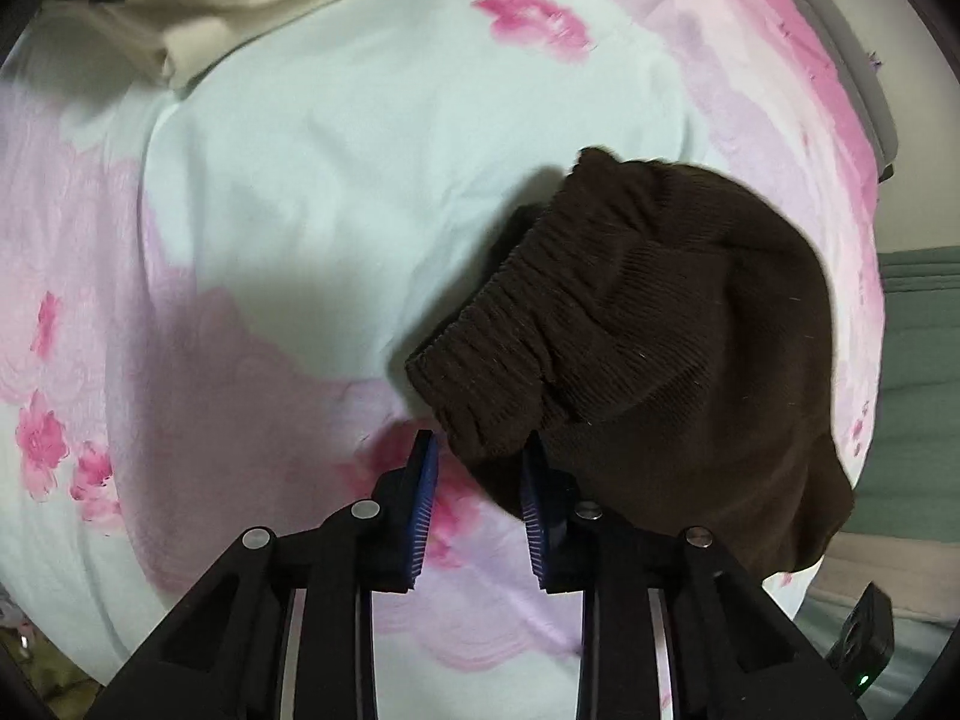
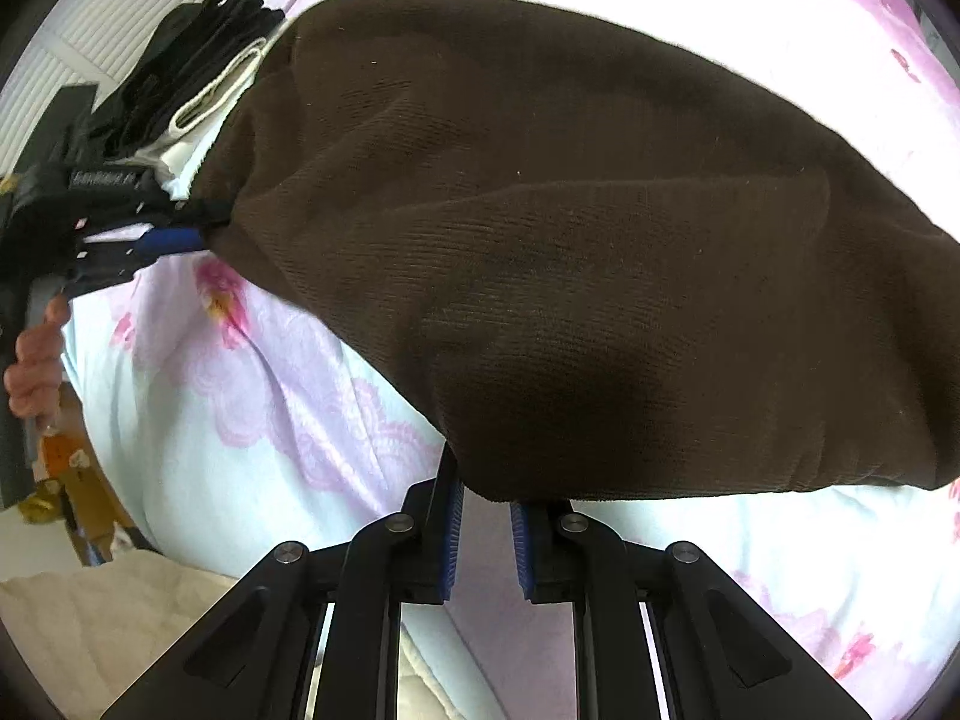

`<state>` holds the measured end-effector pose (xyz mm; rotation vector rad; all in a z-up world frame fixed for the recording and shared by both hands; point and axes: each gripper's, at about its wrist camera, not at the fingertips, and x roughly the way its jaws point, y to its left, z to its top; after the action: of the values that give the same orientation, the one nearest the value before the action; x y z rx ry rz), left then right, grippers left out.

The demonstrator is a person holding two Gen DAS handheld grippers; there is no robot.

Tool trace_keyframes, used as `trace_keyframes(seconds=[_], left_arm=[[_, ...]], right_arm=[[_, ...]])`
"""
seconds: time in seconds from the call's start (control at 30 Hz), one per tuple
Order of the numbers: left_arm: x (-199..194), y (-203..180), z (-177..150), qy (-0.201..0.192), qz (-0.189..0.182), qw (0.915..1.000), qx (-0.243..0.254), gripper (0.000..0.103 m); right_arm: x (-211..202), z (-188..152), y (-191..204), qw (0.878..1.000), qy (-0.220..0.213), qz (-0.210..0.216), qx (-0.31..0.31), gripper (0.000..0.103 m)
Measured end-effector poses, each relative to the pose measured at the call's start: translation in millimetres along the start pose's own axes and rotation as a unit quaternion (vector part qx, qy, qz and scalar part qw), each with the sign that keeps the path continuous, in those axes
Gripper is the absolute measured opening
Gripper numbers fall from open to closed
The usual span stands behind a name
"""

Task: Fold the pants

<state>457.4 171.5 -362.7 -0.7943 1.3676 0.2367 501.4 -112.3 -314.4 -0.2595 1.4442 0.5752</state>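
Dark brown knit pants (image 1: 660, 312) lie bunched on a bed, their ribbed waistband (image 1: 528, 330) turned toward the left wrist camera. My left gripper (image 1: 480, 450) has a waistband corner between its blue pads. From the right wrist view, the left gripper (image 2: 198, 228) pinches the pants' left edge. The pants (image 2: 540, 210) fill most of that view, lifted off the sheet in a broad sheet of cloth. My right gripper (image 2: 486, 480) is shut on their near hem, with the fabric hanging down between the pads.
The bed has a pale blue and pink floral cover (image 1: 300, 180). A folded cream cloth (image 1: 240, 12) lies at its far edge. Dark folded clothes (image 2: 198, 54) sit beyond the pants. A person's hand (image 2: 36, 360) holds the left gripper. Green fabric (image 1: 918, 312) shows at the right.
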Motion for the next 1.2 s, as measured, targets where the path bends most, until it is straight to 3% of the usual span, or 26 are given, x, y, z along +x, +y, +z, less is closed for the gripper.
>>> trace_keyframes(seconds=[0.1,0.13,0.17,0.2,0.23,0.3,0.37,0.43,0.5,0.57,0.6,0.63,0.7,0.87,1.03,1.1,1.2], left_arm=[[-17.3,-26.0,0.5,-0.025,0.058,0.9952,0.075,0.034],[-22.9,-38.1,-3.1,-0.037,0.076,0.991,0.103,0.039],[-33.5,-51.5,-6.3,-0.054,0.099,0.9836,0.141,0.051],[-46.8,-65.5,-9.7,-0.076,0.106,0.9752,0.179,0.054],[-54.4,-73.5,-11.0,-0.087,0.103,0.9702,0.201,0.059],[-71.0,-100.9,-8.9,-0.106,0.088,0.9542,0.266,0.059],[-78.7,-133.5,1.9,-0.101,0.059,0.935,0.335,0.061],[-78.1,-165.9,13.0,-0.07,0.026,0.91,0.408,0.062],[-66.9,-209.4,17.9,-0.037,0.023,0.8668,0.497,0.062],[-52.8,-243.1,18.0,-0.011,0.021,0.8334,0.552,0.062],[-43.2,-257.7,18.8,0.01,0.017,0.8202,0.572,0.062],[-32.1,-270.4,22.7,0.027,0.017,0.8128,0.582,0.062],[-12.1,-281.1,32.8,0.057,0.024,0.811,0.582,0.062],[35.2,-295.2,41.2,0.1,0.062,0.8254,0.552,0.061],[71.1,-301.5,27.0,0.144,0.09,0.8131,0.557,0.06],[78.0,-302.7,28.4,0.146,0.101,0.8151,0.552,0.056],[85.2,-303.9,31.6,0.147,0.097,0.8297,0.53,0.031]], right_arm=[[5.6,0.9,-1.5,1.0,0.005,0.005,0.0,0.016],[3.7,0.8,-2.5,1.0,0.004,0.005,0.002,0.018],[-0.6,-0.2,-5.1,1.0,0.003,0.007,0.007,0.021],[-6.5,-4.5,-9.1,1.0,0.001,0.011,0.015,0.028],[-13.6,-7.6,-11.7,1.0,-0.005,0.015,0.021,0.034],[-40.0,-15.3,-23.5,0.999,-0.035,0.017,0.037,0.035],[-74.5,-21.7,-46.0,0.995,-0.082,-0.011,0.064,0.038],[-104.0,-24.9,-75.5,0.986,-0.121,-0.052,0.1,0.046],[-127.7,-23.2,-107.8,0.973,-0.15,-0.105,0.139,0.052],[-142.1,-16.4,-133.1,0.963,-0.164,-0.145,0.159,0.053],[-147.2,-12.3,-144.2,0.96,-0.172,-0.154,0.159,0.053],[-151.2,-7.3,-156.5,0.958,-0.178,-0.161,0.158,0.053],[-152.4,-0.9,-171.8,0.957,-0.181,-0.164,0.158,0.053],[-132.7,1.6,-227.4,0.955,-0.17,-0.143,0.197,0.053],[-99.1,-1.2,-256.8,0.965,-0.138,-0.094,0.201,0.053],[-80.6,-1.6,-272.1,0.965,-0.119,-0.077,0.22,0.053],[-64.6,-8.0,-285.9,0.958,-0.089,-0.072,0.264,0.039]])
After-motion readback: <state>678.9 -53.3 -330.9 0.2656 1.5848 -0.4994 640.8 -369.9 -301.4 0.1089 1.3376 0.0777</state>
